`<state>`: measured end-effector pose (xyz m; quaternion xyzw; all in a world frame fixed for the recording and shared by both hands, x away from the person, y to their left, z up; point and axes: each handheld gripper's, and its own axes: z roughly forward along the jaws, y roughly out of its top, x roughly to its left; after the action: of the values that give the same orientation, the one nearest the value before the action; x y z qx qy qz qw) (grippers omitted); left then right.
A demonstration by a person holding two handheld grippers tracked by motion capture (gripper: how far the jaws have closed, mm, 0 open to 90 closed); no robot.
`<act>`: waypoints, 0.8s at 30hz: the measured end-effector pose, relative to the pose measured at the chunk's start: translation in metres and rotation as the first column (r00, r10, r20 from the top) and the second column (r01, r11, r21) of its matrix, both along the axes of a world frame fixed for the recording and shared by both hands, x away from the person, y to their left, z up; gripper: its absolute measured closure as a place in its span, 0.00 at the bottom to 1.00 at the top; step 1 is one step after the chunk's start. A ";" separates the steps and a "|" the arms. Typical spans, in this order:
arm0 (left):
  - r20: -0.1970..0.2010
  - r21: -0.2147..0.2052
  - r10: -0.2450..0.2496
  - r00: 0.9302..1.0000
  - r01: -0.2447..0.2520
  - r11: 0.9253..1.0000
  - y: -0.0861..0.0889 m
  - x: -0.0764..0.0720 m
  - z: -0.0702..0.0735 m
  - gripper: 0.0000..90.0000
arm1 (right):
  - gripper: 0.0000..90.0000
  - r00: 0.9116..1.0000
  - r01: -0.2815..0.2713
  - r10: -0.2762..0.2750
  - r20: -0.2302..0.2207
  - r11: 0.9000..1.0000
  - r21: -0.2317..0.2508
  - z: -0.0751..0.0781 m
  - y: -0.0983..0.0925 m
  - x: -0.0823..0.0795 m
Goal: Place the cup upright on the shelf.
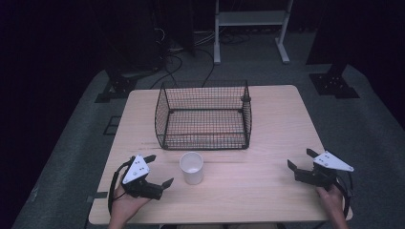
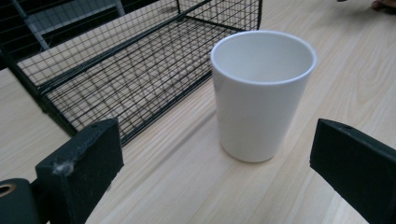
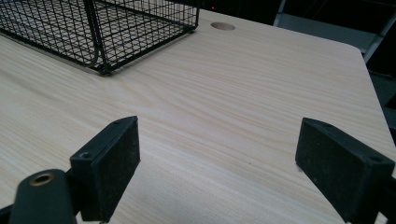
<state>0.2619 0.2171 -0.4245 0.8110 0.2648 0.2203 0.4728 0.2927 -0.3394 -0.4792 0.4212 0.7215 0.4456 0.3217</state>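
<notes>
White cup upright before wire basket; both grippers spread, holding nothing

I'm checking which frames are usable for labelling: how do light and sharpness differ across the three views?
High view: dim, with dark surroundings and soft detail on the white cup and wire basket. Left gripper view: bright, the cup sharp, its own jaws at the bottom edge slightly soft. Right gripper view: evenly lit wooden table with crisp grain and no strong glare.
</notes>
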 end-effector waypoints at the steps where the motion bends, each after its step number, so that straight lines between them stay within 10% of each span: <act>1: 0.000 0.000 0.000 1.000 0.000 1.000 0.000 0.000 0.000 0.02 | 0.15 1.000 -0.001 0.001 0.000 1.000 -0.001 0.000 0.000 0.000; 24: -0.023 0.029 -0.098 0.995 0.099 0.995 -0.029 0.002 0.006 0.02 | 0.15 1.000 -0.006 0.006 0.002 1.000 -0.006 0.000 0.000 0.000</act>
<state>0.2640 0.1882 -0.4184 0.8324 0.2262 0.1920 0.4680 0.2925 -0.3389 -0.4792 0.4176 0.7237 0.4450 0.3223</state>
